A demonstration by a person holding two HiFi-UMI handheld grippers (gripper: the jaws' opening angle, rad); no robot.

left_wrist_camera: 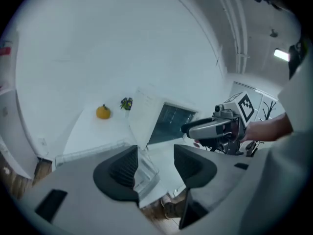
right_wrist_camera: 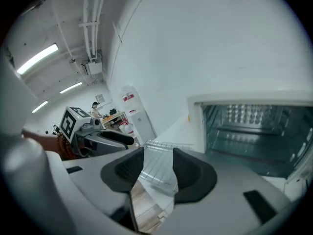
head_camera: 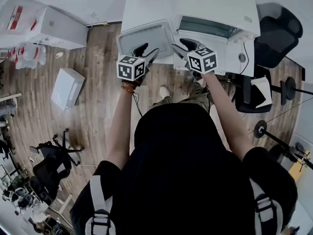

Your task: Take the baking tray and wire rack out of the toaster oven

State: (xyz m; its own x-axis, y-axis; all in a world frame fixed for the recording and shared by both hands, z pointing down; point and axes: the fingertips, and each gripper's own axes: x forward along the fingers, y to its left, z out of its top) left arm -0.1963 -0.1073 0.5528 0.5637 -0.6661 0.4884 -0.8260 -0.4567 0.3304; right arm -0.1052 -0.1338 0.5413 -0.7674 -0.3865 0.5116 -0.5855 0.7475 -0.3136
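The left gripper (left_wrist_camera: 155,163) has its fingers (left_wrist_camera: 122,173) spread, with nothing pinched. In the gap between them the left gripper view shows only the near corner of the baking tray (head_camera: 156,33), lying lower down and clear of the pads. The right gripper (right_wrist_camera: 158,168) also holds its fingers (right_wrist_camera: 193,173) apart and empty, and through their gap the thin bars of the wire rack (right_wrist_camera: 159,155) show, lying beyond and below the tips. In the head view both grippers hang side by side above the near edge of the white surface (head_camera: 146,6). The left one is over the tray's near rim and the right one is just beside the tray's right corner, and each marker cube faces up. The tray lies flat on the surface, outside the toaster oven (head_camera: 215,13) and just to its left. The rack's bars show in the same place, but I cannot tell whether it rests in the tray or beside it. The right gripper view looks into the oven's open, empty cavity. At the far edge of the surface sits a round yellow-orange thing (left_wrist_camera: 103,112), well apart from the tray. A wooden floor (head_camera: 88,97) runs below the person's arms.
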